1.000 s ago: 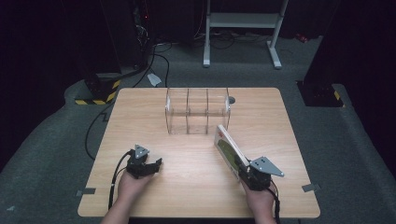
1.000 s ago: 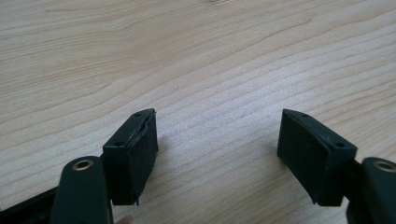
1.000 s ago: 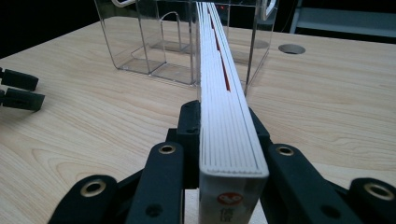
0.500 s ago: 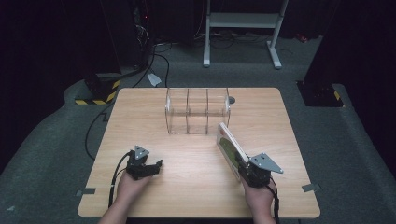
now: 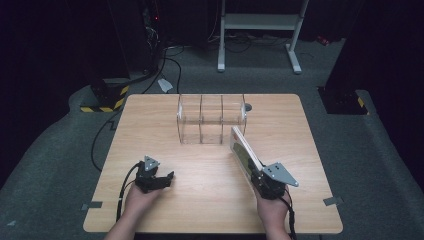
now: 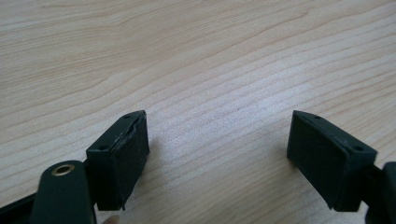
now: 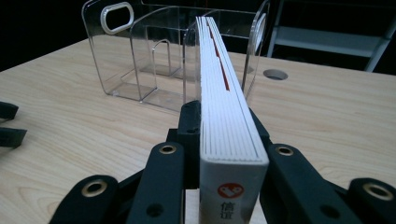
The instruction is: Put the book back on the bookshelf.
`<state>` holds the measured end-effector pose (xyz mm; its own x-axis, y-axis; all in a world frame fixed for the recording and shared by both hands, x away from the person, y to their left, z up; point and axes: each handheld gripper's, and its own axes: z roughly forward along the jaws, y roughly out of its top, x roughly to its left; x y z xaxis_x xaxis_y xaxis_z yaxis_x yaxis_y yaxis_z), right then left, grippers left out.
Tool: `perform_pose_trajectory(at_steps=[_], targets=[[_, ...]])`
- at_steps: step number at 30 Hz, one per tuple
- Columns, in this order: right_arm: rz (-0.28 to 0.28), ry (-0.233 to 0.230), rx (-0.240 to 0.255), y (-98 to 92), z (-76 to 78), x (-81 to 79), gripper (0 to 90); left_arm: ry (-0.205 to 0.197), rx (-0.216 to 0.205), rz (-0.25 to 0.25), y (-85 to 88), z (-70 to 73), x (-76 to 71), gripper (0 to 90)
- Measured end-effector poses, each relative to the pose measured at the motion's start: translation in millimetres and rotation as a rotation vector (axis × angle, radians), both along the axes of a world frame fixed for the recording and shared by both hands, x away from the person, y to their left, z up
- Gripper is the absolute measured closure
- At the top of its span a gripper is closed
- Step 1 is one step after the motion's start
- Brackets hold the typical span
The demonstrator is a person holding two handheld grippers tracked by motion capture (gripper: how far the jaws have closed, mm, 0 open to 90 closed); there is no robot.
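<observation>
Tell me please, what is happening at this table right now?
A person works at a wooden table with a gripper in each hand. The right gripper is shut on a book, held on edge and pointing toward the clear plastic organizer, which has three compartments with nothing in them. The book is not yet inside. The left gripper rests near the table's front edge; its fingers have just been opening, with nothing between them.

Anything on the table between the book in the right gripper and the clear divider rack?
Nothing visible. The right gripper is shut on the book, which points at the clear rack; only bare table lies between them. The left gripper sits open, off to the side.
</observation>
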<state>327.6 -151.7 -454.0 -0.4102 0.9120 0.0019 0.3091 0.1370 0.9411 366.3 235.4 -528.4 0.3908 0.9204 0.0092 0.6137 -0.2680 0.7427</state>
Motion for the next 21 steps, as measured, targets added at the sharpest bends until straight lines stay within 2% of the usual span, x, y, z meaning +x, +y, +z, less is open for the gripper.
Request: perform_pose_trajectory(at_steps=[1,7,11,15,21], targets=[[-0.009,-0.014,-0.002,0.7,0.2,1.9,75.6,0.0,-0.002,-0.004,0.3,0.0,0.3,21.1],[-0.019,-0.015,-0.011,0.9,0.0,11.3,75.7,0.0,0.0,-0.005,0.3,0.0,0.2,21.2],[-0.016,-0.021,0.0,2.7,1.9,19.8,75.6,0.001,0.002,-0.012,0.6,0.3,-1.0,22.3],[-0.024,-0.037,-0.003,10.5,3.1,32.3,75.6,0.001,-0.001,-0.012,0.4,0.2,-1.7,23.1],[-0.032,-0.035,-0.016,21.8,3.1,49.9,75.6,0.0,-0.003,-0.014,0.6,0.2,-1.5,23.2]])
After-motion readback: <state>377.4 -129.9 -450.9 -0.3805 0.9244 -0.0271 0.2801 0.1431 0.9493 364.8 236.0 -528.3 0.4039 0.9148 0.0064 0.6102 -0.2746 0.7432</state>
